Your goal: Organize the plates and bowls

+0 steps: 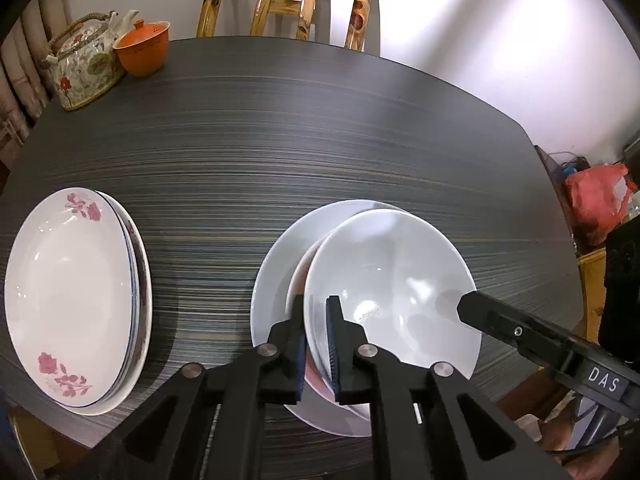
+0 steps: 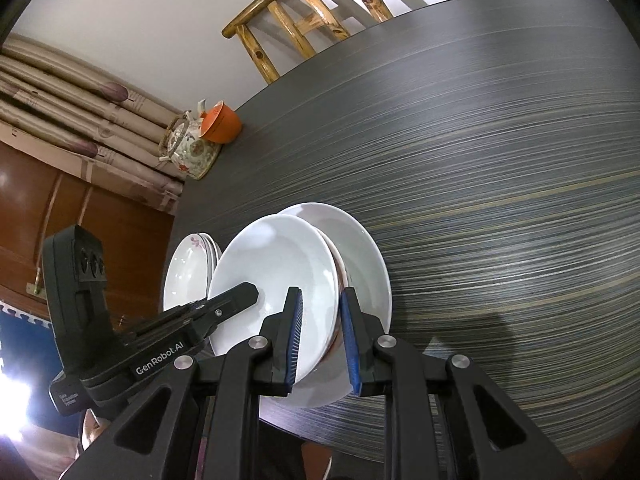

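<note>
- The left gripper [image 1: 318,344] reached in from the near table edge, its blue-padded fingers pinching the near rim of the white bowl [image 1: 396,280].
- The right gripper [image 2: 320,340] straddled the same bowl's rim [image 2: 276,276] on the opposite side; whether its pads pressed home could not be told.
- The bowl sat tilted over a wide white plate [image 1: 276,256] near the dark striped table's [image 1: 320,140] edge; open tabletop lay beyond.
- A floral plate stack [image 1: 68,300] stood well apart, leftward.
- Something reddish beneath the bowl stayed mostly hidden.

table [image 1: 320,140]: dark striped | on it: teapot [image 1: 82,66], orange cup [image 1: 142,48], floral plates [image 1: 72,300], white plate [image 1: 276,264], possibly stacked
</note>
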Demonstrator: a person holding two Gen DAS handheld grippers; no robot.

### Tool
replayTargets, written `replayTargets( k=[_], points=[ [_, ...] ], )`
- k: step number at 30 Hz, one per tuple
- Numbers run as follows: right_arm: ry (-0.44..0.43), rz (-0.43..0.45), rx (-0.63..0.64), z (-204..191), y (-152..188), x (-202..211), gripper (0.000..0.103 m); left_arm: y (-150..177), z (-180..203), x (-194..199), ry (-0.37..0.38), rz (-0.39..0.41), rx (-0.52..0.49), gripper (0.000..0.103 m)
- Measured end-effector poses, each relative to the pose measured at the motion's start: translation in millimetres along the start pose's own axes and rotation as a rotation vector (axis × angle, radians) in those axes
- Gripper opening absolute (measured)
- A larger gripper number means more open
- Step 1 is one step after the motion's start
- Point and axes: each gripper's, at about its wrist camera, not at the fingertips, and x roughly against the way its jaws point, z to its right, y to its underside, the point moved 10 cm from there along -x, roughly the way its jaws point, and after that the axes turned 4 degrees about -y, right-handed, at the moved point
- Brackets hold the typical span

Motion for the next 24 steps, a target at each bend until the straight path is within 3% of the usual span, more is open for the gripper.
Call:
replayTargets(
  k=[6, 13, 20, 24],
  points=[
    [-0.005, 0.007, -0.003, -0.7, 2.3, 2.4, 0.021, -3.7, -0.2, 2.8, 0.029, -0.017, 0.025, 0.016],
    [-0.004, 0.009, -0.005, 0.2, 5.5, 4.7, 0.021, -8.1, 3.9, 4.6, 0.0, -0.019, -0.045, 0.02],
    [0.009, 0.002, 0.001, 2.7, 7.8, 2.5, 0.021, -17.3, 10.4, 11.9, -0.033, -0.001, -0.132, 0.036],
    [0.008, -0.01, 0.004, 3.2, 9.9, -0.9, 0.021, -22.9, 7.1, 10.3, -0.022, -0.007, -0.111, 0.041]
  ],
)
